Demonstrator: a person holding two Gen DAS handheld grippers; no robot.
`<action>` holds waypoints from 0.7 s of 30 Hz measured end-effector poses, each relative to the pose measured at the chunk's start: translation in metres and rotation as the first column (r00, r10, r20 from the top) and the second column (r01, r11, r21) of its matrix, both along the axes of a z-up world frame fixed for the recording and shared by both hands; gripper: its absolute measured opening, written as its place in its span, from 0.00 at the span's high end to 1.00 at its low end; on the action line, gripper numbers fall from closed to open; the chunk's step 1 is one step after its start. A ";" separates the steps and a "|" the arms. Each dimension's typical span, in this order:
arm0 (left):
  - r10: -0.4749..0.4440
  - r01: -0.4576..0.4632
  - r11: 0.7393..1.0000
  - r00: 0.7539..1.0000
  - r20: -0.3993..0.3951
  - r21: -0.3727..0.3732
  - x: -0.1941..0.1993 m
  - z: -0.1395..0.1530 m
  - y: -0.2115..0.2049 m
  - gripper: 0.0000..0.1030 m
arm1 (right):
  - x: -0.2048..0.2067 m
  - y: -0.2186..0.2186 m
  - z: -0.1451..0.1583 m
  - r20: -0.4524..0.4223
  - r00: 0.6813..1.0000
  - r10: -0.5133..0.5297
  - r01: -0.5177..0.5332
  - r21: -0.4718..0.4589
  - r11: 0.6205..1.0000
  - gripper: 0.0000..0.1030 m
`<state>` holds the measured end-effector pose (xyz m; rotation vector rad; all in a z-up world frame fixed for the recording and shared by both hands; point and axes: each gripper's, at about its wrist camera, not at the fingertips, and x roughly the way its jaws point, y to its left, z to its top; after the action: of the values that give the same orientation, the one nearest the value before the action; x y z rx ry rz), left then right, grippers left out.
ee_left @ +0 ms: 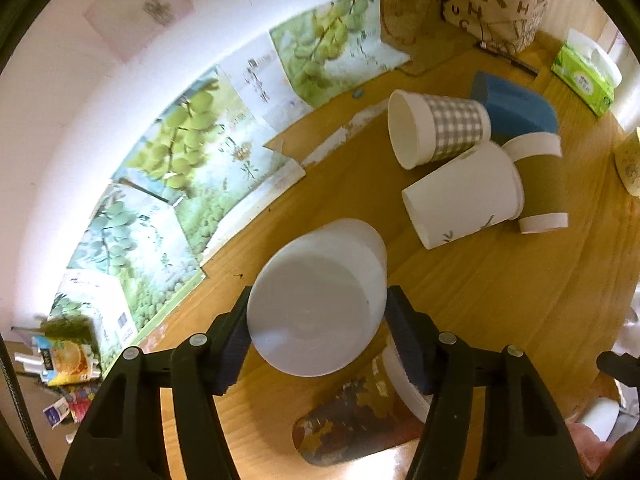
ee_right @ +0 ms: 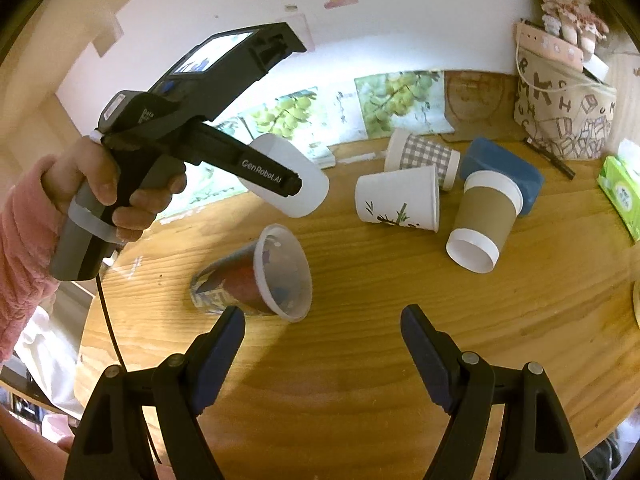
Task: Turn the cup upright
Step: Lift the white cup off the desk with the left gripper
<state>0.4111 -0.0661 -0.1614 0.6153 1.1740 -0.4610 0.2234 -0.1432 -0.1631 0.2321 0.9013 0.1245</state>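
Left gripper (ee_left: 318,312) closed on a plain white cup (ee_left: 320,296), one pad pressed to each side of its wall. The cup is off the table (ee_left: 460,292) and tilted — its flat base faces the left wrist camera. From the right wrist view the same white cup (ee_right: 298,184) hangs in the air at the far left, above the wood, partly behind the left gripper (ee_right: 294,186) body; mouth seems to point down and to the right, though the tool hides part of it. A left hand (ee_right: 100,184) in a pink sleeve holds the tool's handle.

Right gripper (ee_right: 322,326) low and near, jaws spread wide with nothing between them, only bare table (ee_right: 360,380) below.

Other cups on the table, all lying on their sides:
- patterned cup (ee_right: 256,276) with a clear rim, just beyond the right gripper's left finger; in the left view this patterned cup (ee_left: 356,412) lies under and near of the held cup.
- white cup with a leaf print (ee_right: 400,200), mid-table.
- checked cup (ee_right: 424,156), just behind it, touching or nearly so.
- brown-sleeved cup (ee_right: 484,216), to the right, mouth toward the camera.

A blue box (ee_right: 508,172) sits behind the brown-sleeved cup. Far right — a green tissue pack (ee_right: 622,196) and a lettered cloth bag (ee_right: 568,116). Grape-print sheets (ee_left: 192,152) lean along the far wall.
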 end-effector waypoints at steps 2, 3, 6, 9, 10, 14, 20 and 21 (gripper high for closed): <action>0.008 -0.008 1.000 1.000 0.018 -0.003 -0.009 0.007 -0.001 0.35 | -0.005 -0.001 0.005 0.019 1.000 0.014 -0.014 -0.002 1.000 0.21; 0.012 -0.012 1.000 1.000 0.026 -0.005 -0.013 0.010 -0.003 0.35 | -0.009 -0.003 0.008 0.030 0.999 0.023 -0.023 -0.003 1.000 0.21; 0.021 -0.020 1.000 0.999 0.044 -0.015 -0.022 0.019 -0.006 0.35 | -0.017 -0.009 0.016 0.056 0.998 0.039 -0.039 0.000 0.999 0.21; 0.035 -0.033 0.999 0.997 0.072 -0.025 -0.039 0.034 -0.009 0.35 | -0.025 -0.016 0.023 0.082 0.995 0.054 -0.054 0.008 0.998 0.21; 0.040 -0.037 0.999 0.996 0.078 -0.029 -0.043 0.037 -0.010 0.35 | -0.029 -0.019 0.025 0.089 0.994 0.059 -0.060 0.010 0.998 0.21; 0.055 -0.052 0.998 0.995 0.089 -0.038 -0.065 0.049 -0.015 0.35 | -0.042 -0.028 0.032 0.111 0.991 0.072 -0.074 0.015 0.997 0.21; 0.077 -0.073 0.995 0.995 0.070 -0.067 -0.101 0.057 -0.025 0.35 | -0.062 -0.047 0.042 0.142 0.987 0.081 -0.082 0.006 0.997 0.21; 0.079 -0.074 0.995 0.995 0.067 -0.070 -0.106 0.058 -0.026 0.35 | -0.066 -0.051 0.042 0.145 0.986 0.082 -0.084 0.005 0.996 0.21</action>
<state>0.3047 -0.0922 -0.1039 0.5221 1.1074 -0.4092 0.1574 -0.1938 -0.1206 0.1929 0.7662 0.2209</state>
